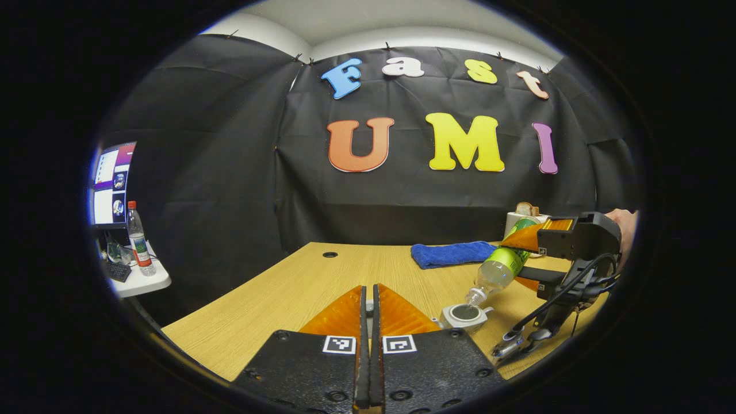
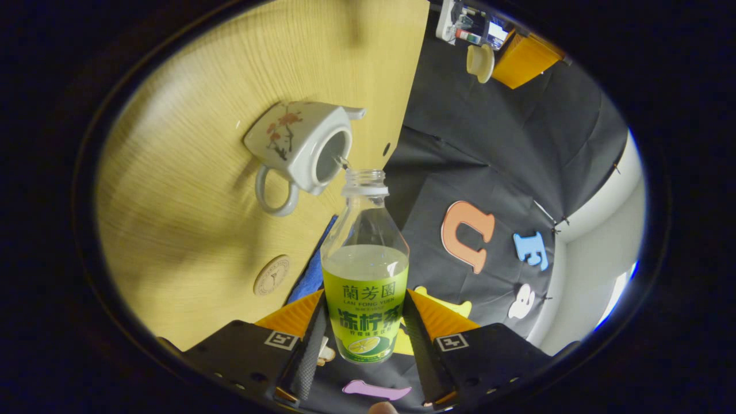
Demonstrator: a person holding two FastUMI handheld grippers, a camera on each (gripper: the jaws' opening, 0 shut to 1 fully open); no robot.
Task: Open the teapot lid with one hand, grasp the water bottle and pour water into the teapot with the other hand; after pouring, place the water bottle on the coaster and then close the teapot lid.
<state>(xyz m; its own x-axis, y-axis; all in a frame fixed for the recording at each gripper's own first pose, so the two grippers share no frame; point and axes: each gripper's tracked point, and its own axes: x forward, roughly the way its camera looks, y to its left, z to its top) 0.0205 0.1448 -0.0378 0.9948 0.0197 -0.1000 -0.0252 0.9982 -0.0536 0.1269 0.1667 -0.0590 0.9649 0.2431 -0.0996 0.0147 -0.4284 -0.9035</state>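
Right gripper view: water bottle point(image 2: 365, 270) at centre frame, clamped at its label between both fingers point(image 2: 308, 345) of the right gripper point(image 2: 363, 345), uncapped neck aimed toward the open mouth of the teapot point(image 2: 302, 150) in the upper left of centre, thin trickle showing between the two. Teapot lidless, on the wooden table point(image 2: 190, 218), handle toward the lower left. Round coaster point(image 2: 272, 275) lower left of centre, on the table, apart from the teapot. Small pale lid-like object point(image 2: 480, 62) at top right beside an orange finger of the other gripper; too small to tell whether gripped. Left gripper view: bottle point(image 1: 499, 269) tilted neck-down at right of centre, mouth just above the teapot point(image 1: 466, 315), held by the right gripper point(image 1: 532, 259) with a hand point(image 1: 625, 221) behind it at the right edge. Left gripper point(image 1: 368, 305) at bottom centre, fingers almost touching, only a thin slit between; anything pinched there not discernible. Blue towel point(image 1: 451, 253) beyond the teapot, on the table. Second bottle point(image 1: 138, 238) on a white side shelf point(image 1: 141, 282) at far left, under a monitor point(image 1: 110, 184)
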